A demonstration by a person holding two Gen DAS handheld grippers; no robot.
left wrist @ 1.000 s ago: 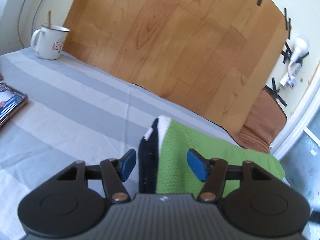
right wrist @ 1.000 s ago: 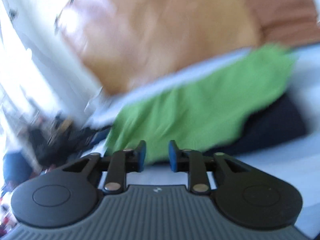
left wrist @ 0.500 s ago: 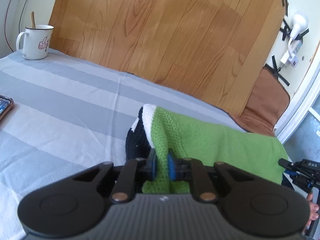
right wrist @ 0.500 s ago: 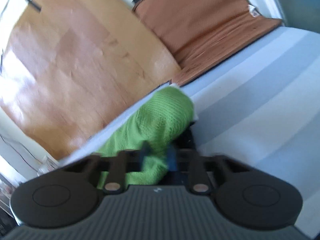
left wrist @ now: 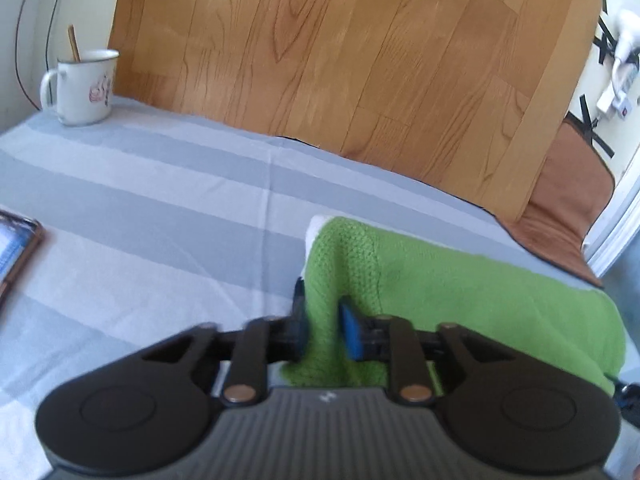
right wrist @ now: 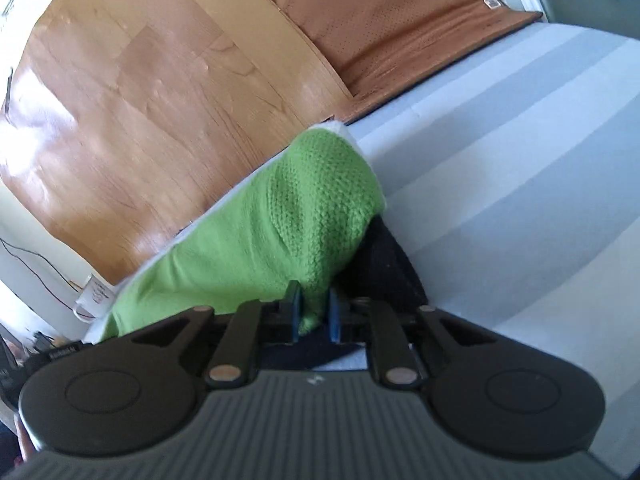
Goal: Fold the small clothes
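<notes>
A small green knit garment (left wrist: 460,288) with a white edge and a dark navy part lies on the grey striped cloth (left wrist: 160,216). My left gripper (left wrist: 323,328) is shut on its near left end, the green fabric pinched between the blue pads. In the right wrist view the same garment (right wrist: 288,216) is lifted into a fold, and my right gripper (right wrist: 314,314) is shut on its green edge. The navy part (right wrist: 384,264) hangs below the green layer there.
A white enamel mug (left wrist: 82,88) with a stick in it stands at the far left by a wood-pattern board (left wrist: 340,52). A phone (left wrist: 16,248) lies at the left edge. A brown mat (right wrist: 400,20) lies at the far right.
One second ago both grippers were open beside the garment. Both have since closed on its green edge and lifted it, and the navy part is mostly covered in the left wrist view.
</notes>
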